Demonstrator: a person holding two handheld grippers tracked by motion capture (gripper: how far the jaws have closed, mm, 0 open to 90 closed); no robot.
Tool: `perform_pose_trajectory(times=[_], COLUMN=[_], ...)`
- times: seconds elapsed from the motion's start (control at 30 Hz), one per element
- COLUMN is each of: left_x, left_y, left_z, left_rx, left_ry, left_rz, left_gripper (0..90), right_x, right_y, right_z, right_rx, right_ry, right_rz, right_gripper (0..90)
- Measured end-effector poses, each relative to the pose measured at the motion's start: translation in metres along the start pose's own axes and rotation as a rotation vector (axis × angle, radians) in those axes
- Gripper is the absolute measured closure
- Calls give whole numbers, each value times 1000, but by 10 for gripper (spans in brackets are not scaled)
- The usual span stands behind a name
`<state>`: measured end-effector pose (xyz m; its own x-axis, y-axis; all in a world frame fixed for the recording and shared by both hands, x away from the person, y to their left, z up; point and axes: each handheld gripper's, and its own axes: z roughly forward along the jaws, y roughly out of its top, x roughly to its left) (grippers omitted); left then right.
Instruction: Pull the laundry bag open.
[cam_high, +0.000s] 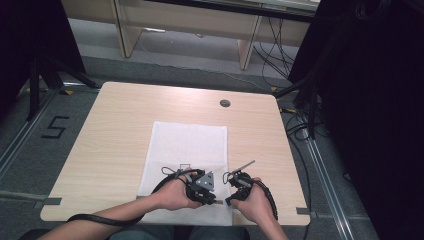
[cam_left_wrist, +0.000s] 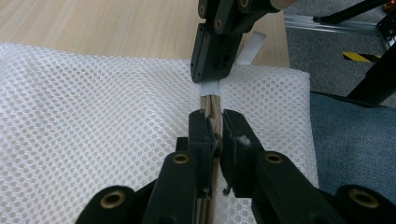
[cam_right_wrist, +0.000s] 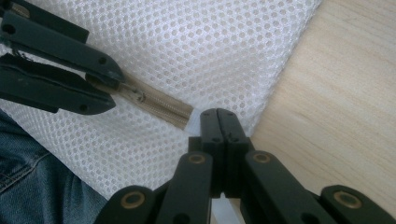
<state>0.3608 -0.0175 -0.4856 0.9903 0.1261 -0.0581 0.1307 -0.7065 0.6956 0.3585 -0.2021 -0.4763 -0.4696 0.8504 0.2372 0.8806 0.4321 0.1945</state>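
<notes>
The mesh bag (cam_left_wrist: 93, 116) is white open-weave cloth, matt and dimpled with small holes. Along its edge runs a tan woven zipper (cam_right_wrist: 161, 106). Under the bag, the table (cam_high: 115, 130) shows pale, smooth wood grain. Both claws look like matt black plastic with brass-coloured rivets.

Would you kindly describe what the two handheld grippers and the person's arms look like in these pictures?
Both grippers, left gripper and right gripper, are matte black with flat linked jaws and brass-coloured pivot rivets. The left carries a grey three-cornered plate. A thick black ribbed cable trails from each. The forearms are bare, with no sleeves in view.
</notes>
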Motion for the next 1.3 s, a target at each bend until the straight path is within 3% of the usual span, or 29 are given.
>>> perform_pose_trajectory(times=[0.13, 0.3, 0.33, 0.37, 0.4, 0.47, 0.5, 0.6, 0.63, 0.67, 0.7, 0.73, 0.83, 0.87, 0.93, 0.97, 1.0, 1.03, 1.07, 1.2, 1.23, 1.3], left_x=[0, 0, 0, 0, 1, 2, 2, 1, 1, 1, 1, 1, 3, 2, 2, 2, 2, 2, 2, 4, 3, 3], left_y=[0, -1, -1, -2, -2, -3, -4, -4, -3, -3, -4, -4, -5, -5, -5, -5, -5, -5, -6, -8, -9, -10], left_z=[0, 0, 0, -1, -2, -4, -4, -4, -4, -5, -5, -5, -8, -9, -11, -11, -11, -11, -11, -13, -13, -14], left_rx=[-3, 4, 6, 1, 0, 1, -1, 6, 7, 13, 10, 5, 15, 12, 15, 13, 18, 20, 15, 19, 10, 20], left_ry=[3, 6, 10, 10, 7, 7, 7, 9, 7, 7, 14, 5, 10, 7, 11, 5, 9, 15, 10, 14, 5, 11], left_rz=[-1, 4, 7, 0, -12, -4, -2, -1, -2, -3, 4, -8, 12, -7, 15, 0, 16, 24, 6, 21, -5, 3], left_gripper=[820, 820, 820, 820, 821, 820, 820, 820, 820, 820, 821, 820, 820, 820, 820, 820, 820, 820, 820, 820, 820, 820], right_x=[-3, -2, -2, 1, 0, 2, 0, 2, 6, 3, 2, 3, 4, 3, 3, 3, 2, 3, 3, 3, 2, 2], right_y=[0, -2, -1, -1, -2, -1, -2, -1, -1, -1, -1, -1, -2, -2, -1, -2, -2, -2, -2, -2, -2, -2], right_z=[1, 2, 2, 0, 1, 0, 0, 0, 1, 2, 1, 0, 1, 0, 0, 0, 0, 1, 1, 1, 0, 0], right_rx=[-21, -25, -38, -16, -25, -15, -8, 8, -5, -29, -8, 4, -10, 1, 3, 4, -12, -22, -23, -8, -6, -7], right_ry=[-13, -22, -18, -22, -19, -21, -23, -29, -24, -35, -42, -48, -49, -49, -49, -49, -36, -37, -46, -50, -42, -41], right_rz=[-34, -33, -57, -24, -43, -28, -50, -35, 9, -26, -51, -23, -13, -28, -23, -22, -45, -33, -30, -38, -42, -44], right_gripper=[900, 900, 900, 900, 900, 900, 900, 900, 900, 900, 900, 900, 900, 900, 900, 900, 900, 900, 900, 900, 900, 900])
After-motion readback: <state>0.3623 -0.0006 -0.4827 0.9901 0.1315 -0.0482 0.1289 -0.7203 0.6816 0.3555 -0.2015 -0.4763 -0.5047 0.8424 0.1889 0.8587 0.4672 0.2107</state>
